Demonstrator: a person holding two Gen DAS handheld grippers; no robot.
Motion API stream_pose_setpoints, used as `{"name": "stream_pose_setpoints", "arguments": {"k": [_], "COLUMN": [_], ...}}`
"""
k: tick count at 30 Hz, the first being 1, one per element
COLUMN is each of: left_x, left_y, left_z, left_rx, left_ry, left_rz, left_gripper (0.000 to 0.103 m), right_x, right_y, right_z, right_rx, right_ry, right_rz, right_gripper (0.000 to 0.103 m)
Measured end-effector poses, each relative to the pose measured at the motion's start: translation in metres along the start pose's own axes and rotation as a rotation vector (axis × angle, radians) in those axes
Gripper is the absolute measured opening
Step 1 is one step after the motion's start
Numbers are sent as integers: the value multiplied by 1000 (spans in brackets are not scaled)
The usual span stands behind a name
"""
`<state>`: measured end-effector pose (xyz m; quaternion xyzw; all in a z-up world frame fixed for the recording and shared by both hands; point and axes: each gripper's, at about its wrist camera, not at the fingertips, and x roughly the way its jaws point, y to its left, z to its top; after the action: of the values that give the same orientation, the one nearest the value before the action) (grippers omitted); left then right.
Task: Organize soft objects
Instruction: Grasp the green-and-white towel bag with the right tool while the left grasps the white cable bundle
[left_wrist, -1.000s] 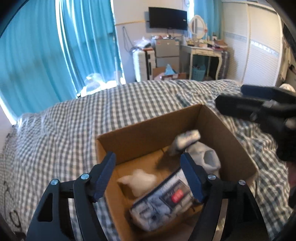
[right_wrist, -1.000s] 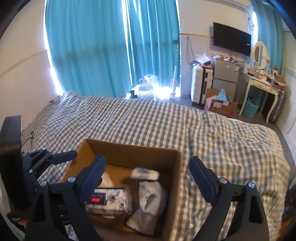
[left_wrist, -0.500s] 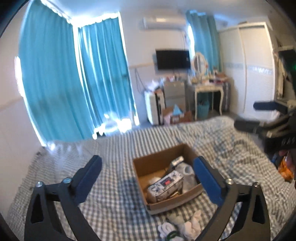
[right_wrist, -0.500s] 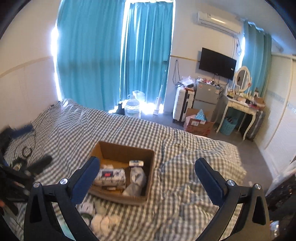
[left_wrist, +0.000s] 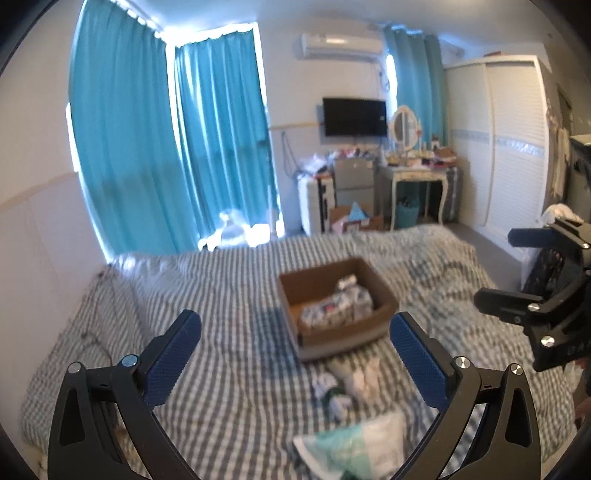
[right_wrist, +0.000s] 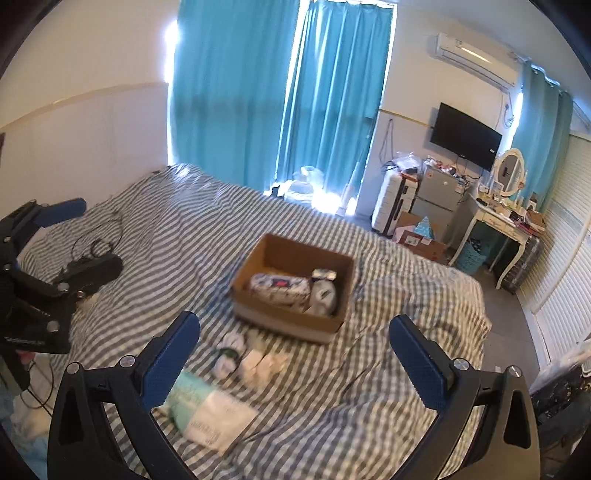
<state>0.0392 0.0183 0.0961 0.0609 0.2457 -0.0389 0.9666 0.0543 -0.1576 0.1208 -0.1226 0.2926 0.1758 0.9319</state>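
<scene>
Left hand-held gripper (left_wrist: 295, 360), right hand-held gripper (right_wrist: 294, 354): both wide, empty. Rolled socks (right_wrist: 231, 356): on bed, just ahead of right fingers, near box (right_wrist: 291, 317). Likely light, squashy; pinch mid-bundle.

We see a matt brown cardboard box (right_wrist: 291, 291) on a checked cloth bedspread (right_wrist: 388, 369). A glossy plastic pack (right_wrist: 210, 413) lies nearby. Our claw pads (right_wrist: 171, 358) look rough-textured.

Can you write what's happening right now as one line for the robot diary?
left gripper: open, empty | right gripper: open, empty | box: on bed, partly filled | socks, packet: outside box
</scene>
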Motion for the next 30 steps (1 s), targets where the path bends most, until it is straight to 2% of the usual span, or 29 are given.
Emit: {"name": "stream_pose_setpoints", "arguments": {"k": [3,9,12,18,20,23,25,26,28,29,30], "left_x": [11,39,53,71,73,74,74,74,73,73,73], "left_y": [2,8,12,21,23,27,29,28,27,26,25], "left_z": [-34,-111,-143,-168,-168,-169,-170,-170,-169,-168,-167], "left_rx": [-20,-59,-77,-112,-121,-132,-138,-139,-135,-130,-126], "left_ry": [85,206,260,324,324,321,320,318,315,312,309], "left_rz": [-14,55,90,94,97,92,88,83,78,76,73], "left_gripper": [103,103,103,103,103,103,103,103,103,103,103], "right_x": [18,82,113,166,178,189,196,197,194,190,185], "right_y": [19,50,68,102,106,112,113,113,110,107,102], "right_z": [-29,-102,-133,-172,-177,-186,-191,-193,-192,-190,-187], "right_rx": [-7,6,-18,-18,-2,-1,-12,-12,-11,-2,1], "right_ry": [56,186,252,380,413,458,490,500,498,493,480], "right_rz": [47,149,159,260,283,296,283,289,299,313,312], "right_gripper": [103,103,103,101,91,85,69,65,34,33,27]}}
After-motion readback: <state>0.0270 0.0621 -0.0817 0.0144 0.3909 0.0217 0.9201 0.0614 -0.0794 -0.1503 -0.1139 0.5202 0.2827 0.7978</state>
